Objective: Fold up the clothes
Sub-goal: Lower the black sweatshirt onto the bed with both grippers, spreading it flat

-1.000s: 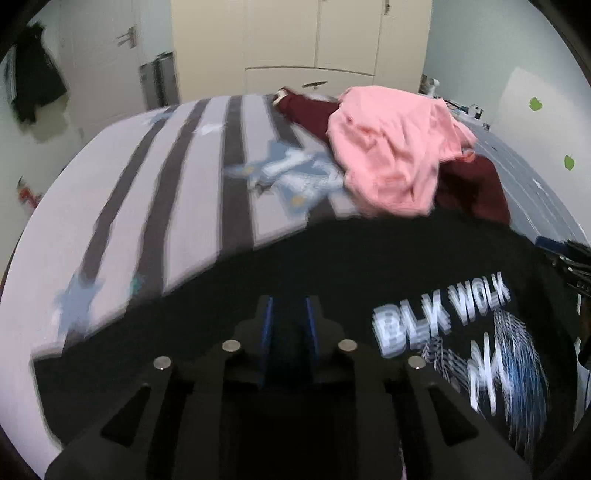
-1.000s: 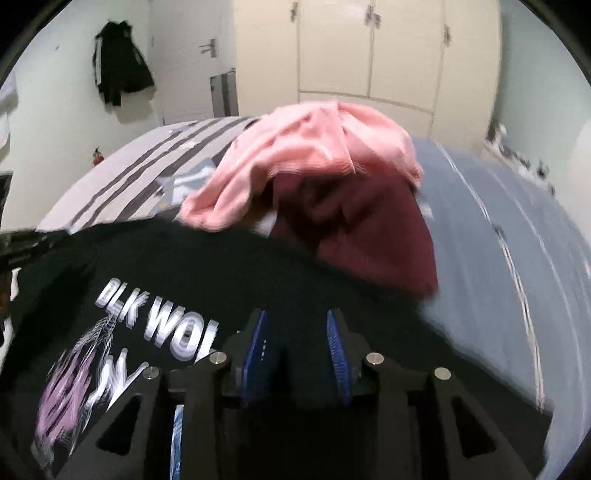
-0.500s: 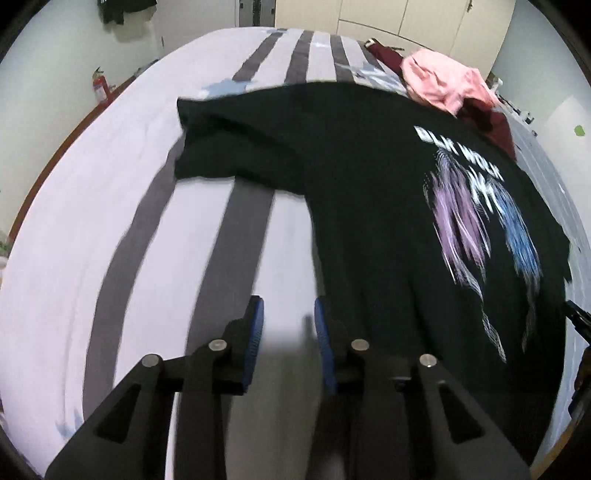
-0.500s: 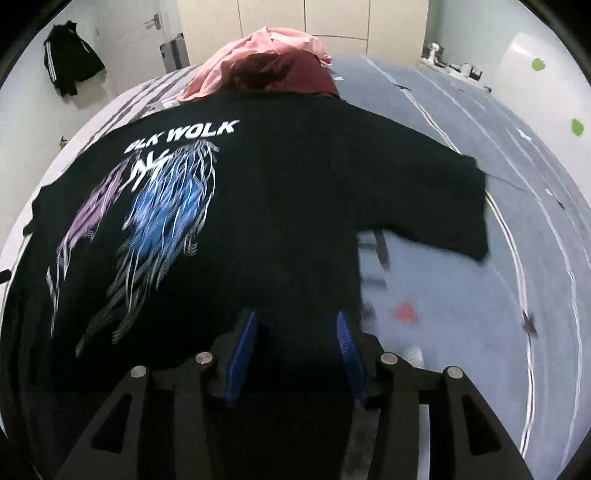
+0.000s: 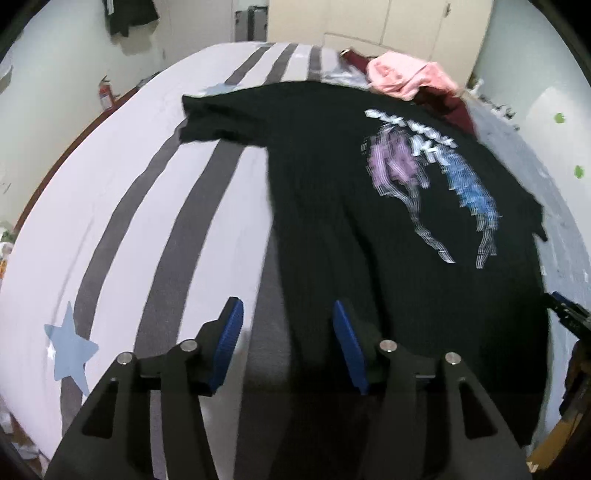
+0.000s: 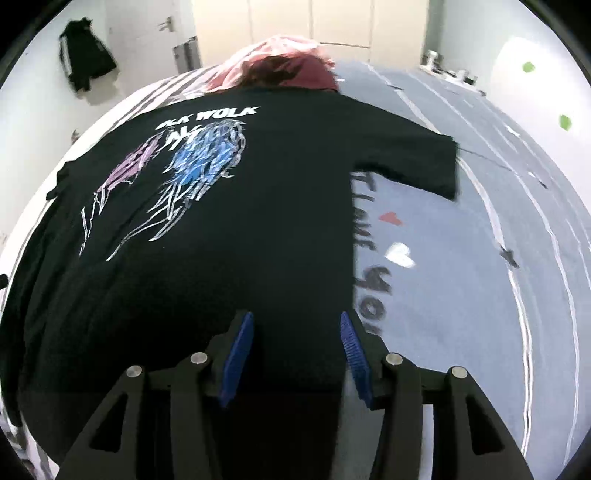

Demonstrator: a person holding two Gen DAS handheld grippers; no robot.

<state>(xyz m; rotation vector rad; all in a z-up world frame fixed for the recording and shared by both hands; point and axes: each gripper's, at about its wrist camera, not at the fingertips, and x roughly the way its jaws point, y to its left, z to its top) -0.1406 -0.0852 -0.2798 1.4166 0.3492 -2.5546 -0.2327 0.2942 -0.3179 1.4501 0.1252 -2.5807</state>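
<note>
A black T-shirt [image 5: 332, 184] with a purple and blue print lies spread flat on the bed, print up, sleeves out to both sides. My left gripper [image 5: 287, 314] hovers over the shirt's lower left edge. Its jaws are opening, and its blue pads [image 5: 231, 332] stand apart without pressing on cloth. My right gripper [image 6: 296, 325] is over the lower right part of the same shirt [image 6: 258, 221]. Its jaws are opening too, with black cloth lying under the gap and nothing pinched. The right gripper's tip [image 5: 565, 317] shows at the left wrist view's right edge.
A pink garment [image 5: 402, 77] lies on a maroon one [image 5: 458, 110] at the far end of the bed. The striped sheet [image 5: 129, 184] covers the left half, a blue-grey cover [image 6: 461, 277] the right. A wardrobe [image 5: 369, 18] stands behind; a dark jacket [image 6: 86, 62] hangs on the wall.
Both grippers have drawn back from the collar end to the hem end, and the shirt now lies stretched out flat. Both pairs of jaws have widened and let go of the black cloth.
</note>
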